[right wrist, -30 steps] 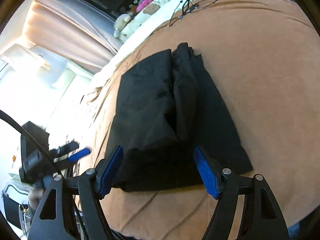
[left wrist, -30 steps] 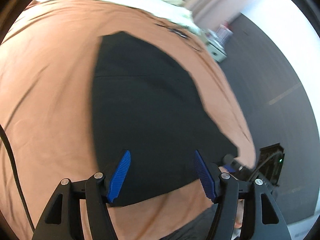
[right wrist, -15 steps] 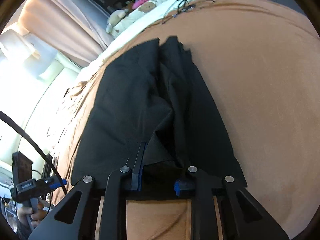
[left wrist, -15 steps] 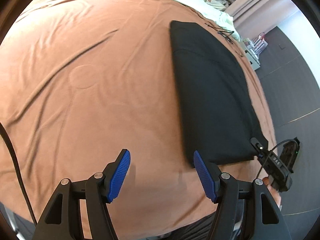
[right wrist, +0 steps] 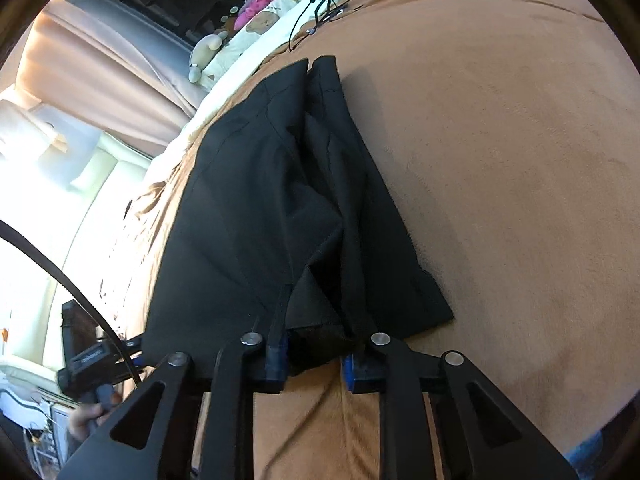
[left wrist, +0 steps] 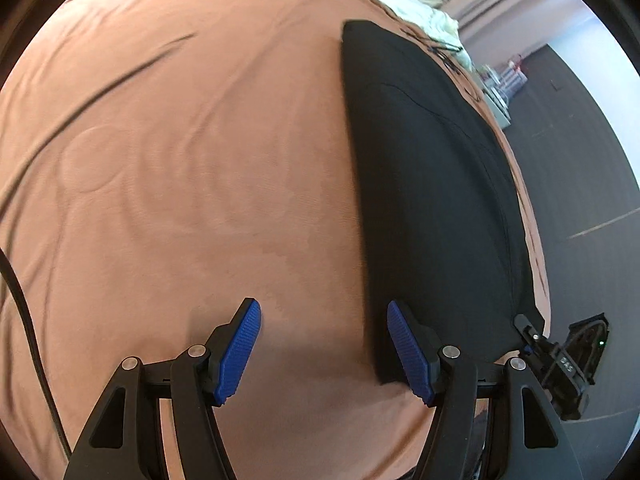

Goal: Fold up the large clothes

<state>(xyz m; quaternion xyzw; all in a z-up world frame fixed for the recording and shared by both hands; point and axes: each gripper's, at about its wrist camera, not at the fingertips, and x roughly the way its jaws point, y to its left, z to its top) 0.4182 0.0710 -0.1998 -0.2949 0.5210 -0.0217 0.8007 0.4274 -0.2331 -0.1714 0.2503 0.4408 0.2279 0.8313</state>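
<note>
A black garment (left wrist: 432,184) lies folded lengthwise on the brown bed cover (left wrist: 180,160). My left gripper (left wrist: 323,308) is open, low over bare cover, and its right finger (left wrist: 408,352) is beside the garment's near left corner. Nothing is between its pads. In the right wrist view the garment (right wrist: 260,208) stretches away from me with a ridge of loose folds down its middle. My right gripper (right wrist: 316,350) pinches the bunched near hem; its jaws are opening slightly with the cloth still between the pads. That gripper (left wrist: 536,340) also shows at the garment's near right corner.
Pillows and soft toys (right wrist: 256,20) lie at the head of the bed, next to a thin black cord (right wrist: 320,12). Curtains (right wrist: 100,72) hang to the left. Dark floor (left wrist: 580,160) runs along the bed's right edge. A black cable (left wrist: 24,312) trails at left.
My right jaws have closed on the garment's near hem. My left gripper has swung left off the garment and come down closer to the cover, still open.
</note>
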